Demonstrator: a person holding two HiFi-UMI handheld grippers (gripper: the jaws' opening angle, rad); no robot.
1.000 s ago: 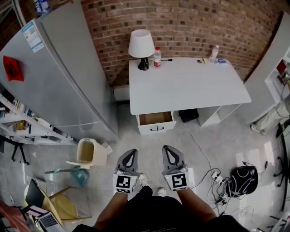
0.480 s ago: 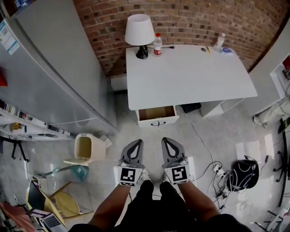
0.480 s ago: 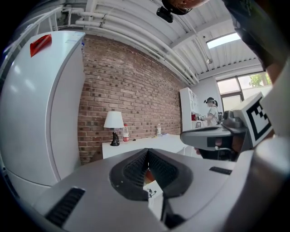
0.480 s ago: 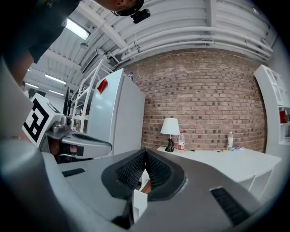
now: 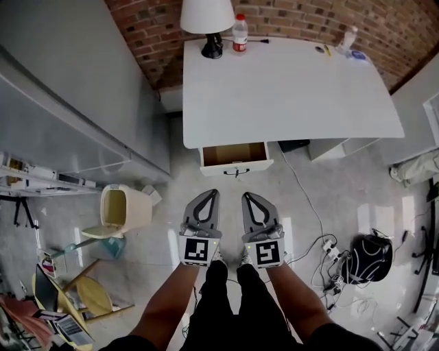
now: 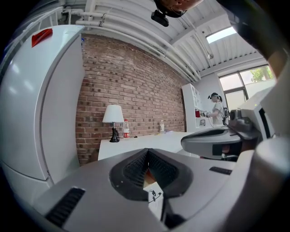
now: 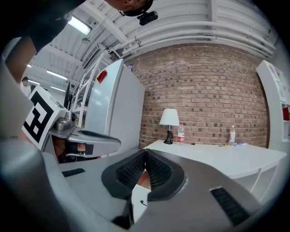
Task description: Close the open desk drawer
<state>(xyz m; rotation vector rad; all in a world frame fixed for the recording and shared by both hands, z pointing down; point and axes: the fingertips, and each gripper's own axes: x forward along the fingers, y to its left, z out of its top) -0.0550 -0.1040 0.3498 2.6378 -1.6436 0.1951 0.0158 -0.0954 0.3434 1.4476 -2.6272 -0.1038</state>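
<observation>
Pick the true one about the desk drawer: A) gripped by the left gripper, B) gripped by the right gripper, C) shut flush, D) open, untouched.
D: the drawer stands pulled out, with the left gripper and right gripper both short of it.

Table (image 5: 288, 89): smooth white top, matt. Drawer (image 5: 233, 155): bare brown wood inside. Wall (image 5: 288, 17): rough red brick. Floor (image 5: 329, 199): pale, polished, glossy. Left gripper (image 5: 208, 195), right gripper (image 5: 247, 196): matt grey plastic, jaws ribbed inside.
</observation>
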